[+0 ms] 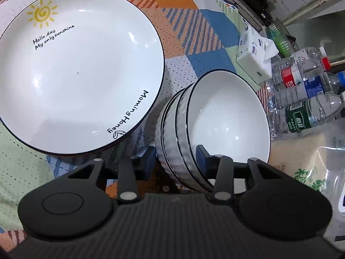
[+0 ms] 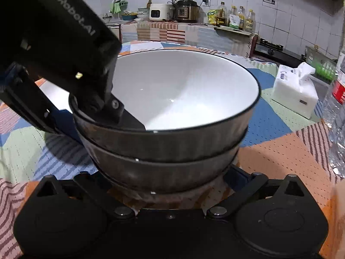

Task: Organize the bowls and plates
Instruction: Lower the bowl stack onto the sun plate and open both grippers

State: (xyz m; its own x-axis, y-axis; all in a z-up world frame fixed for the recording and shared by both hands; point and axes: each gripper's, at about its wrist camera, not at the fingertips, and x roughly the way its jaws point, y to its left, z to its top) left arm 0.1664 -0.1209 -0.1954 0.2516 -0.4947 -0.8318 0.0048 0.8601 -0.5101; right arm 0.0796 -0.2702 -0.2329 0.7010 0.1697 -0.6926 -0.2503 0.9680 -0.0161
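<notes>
Stack of bowls sat on the patterned tablecloth, nested three deep, white inside with dark rims, ribbed outer walls. Left gripper clamped the stack's near rim: one blue pad inside the top bowl, the other outside against the ribbed wall. In the right wrist view the same stack filled the middle, the left gripper biting its left rim. Right gripper had fingers spread wide, low on either side of the stack's base; contact unclear. Large white plate with sun drawing lay just left of the stack. Tissue pack behind the stack, water bottles to its right.
</notes>
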